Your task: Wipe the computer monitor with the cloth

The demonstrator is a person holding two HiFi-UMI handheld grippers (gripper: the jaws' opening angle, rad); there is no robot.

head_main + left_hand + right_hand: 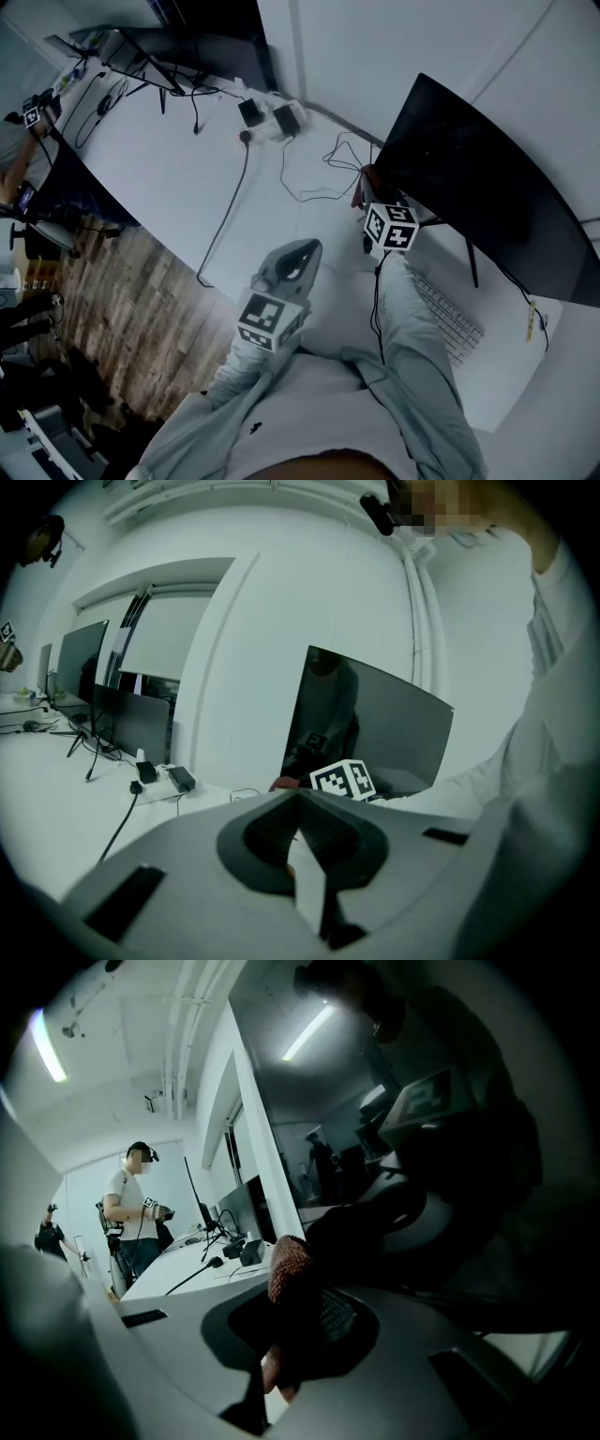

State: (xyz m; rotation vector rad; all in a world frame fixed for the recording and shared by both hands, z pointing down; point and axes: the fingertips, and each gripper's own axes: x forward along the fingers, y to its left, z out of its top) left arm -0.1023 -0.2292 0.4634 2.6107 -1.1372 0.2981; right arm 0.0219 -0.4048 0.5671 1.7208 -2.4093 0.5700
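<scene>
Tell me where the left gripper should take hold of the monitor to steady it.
Probably the upper left side edge of the monitor, coming from the left, one jaw in front, one behind. The panel is thin and that edge is bare. The left gripper is shut, so open it first. Stay above the right gripper, which holds the cloth at the lower left corner.

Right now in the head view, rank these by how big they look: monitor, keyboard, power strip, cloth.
1. Monitor, by far the largest.
2. Keyboard, partly covered by a sleeve.
3. Power strip, farther from the camera.
4. Cloth, only partly visible, so its rank against the strip is unsure.
</scene>
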